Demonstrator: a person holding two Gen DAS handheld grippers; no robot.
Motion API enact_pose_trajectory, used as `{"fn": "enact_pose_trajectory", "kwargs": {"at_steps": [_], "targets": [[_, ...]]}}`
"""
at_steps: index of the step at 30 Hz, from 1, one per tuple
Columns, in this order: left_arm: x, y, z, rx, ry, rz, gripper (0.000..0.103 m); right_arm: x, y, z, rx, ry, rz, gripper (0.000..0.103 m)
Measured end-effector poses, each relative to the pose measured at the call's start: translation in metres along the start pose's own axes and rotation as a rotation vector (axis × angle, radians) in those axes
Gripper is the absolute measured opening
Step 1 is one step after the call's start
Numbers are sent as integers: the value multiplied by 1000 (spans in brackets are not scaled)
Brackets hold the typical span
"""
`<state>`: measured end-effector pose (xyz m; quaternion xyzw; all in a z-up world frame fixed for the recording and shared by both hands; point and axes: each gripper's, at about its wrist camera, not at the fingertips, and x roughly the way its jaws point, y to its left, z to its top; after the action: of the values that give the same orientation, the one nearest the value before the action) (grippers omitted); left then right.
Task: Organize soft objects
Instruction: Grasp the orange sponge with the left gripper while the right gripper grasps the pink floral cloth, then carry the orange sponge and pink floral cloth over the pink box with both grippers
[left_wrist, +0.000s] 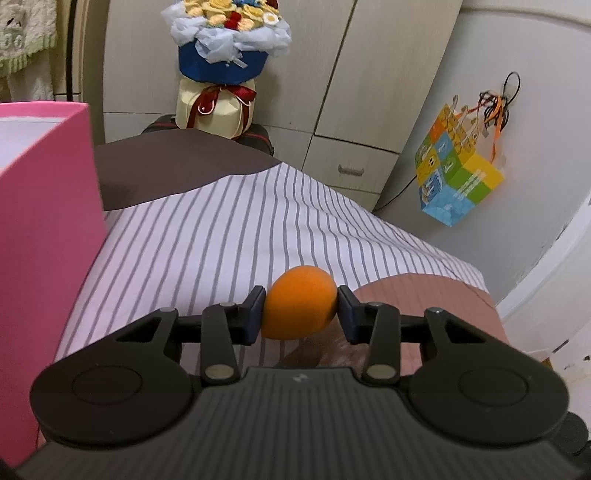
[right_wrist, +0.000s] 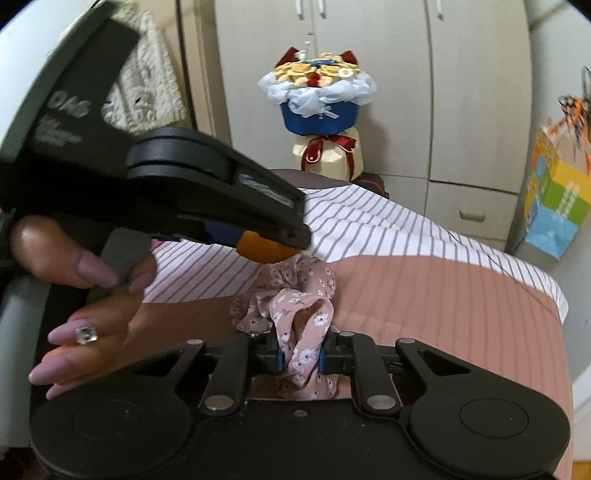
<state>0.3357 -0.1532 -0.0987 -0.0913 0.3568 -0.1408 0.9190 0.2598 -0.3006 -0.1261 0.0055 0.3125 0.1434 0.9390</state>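
Left tongs (left_wrist: 301, 310) clamp an orange ball (left_wrist: 300, 302), right tongs (right_wrist: 300, 360) pinch a floral scrunchie (right_wrist: 295, 317); pink box (left_wrist: 44, 221) beside.

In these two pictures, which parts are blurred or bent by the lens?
Left wrist view: the orange ball between the left gripper's pads is sharp; the wardrobe doors curve with the fisheye, and the pink box bulges at the left edge. Right wrist view: the floral scrunchie in the right gripper is clear, while the hand and left gripper's body look soft.
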Motion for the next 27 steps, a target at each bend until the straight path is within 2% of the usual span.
{"fn": "enact_pose_trajectory", "kwargs": {"at_steps": [7,19,25,27], "targets": [[-37,7,-14,-17,-26,-17,40,-20,1,-9,87,-28,-33,18],[-104,12,-53,23,-30,-79,40,-59,25,-34,119,-56,-122,19],[-134,15,-76,56,-22,-117,40,-82,37,-46,127,-70,-131,19],[-142,16,-82,50,-23,-99,40,-90,42,-51,122,-70,-125,19]]}}
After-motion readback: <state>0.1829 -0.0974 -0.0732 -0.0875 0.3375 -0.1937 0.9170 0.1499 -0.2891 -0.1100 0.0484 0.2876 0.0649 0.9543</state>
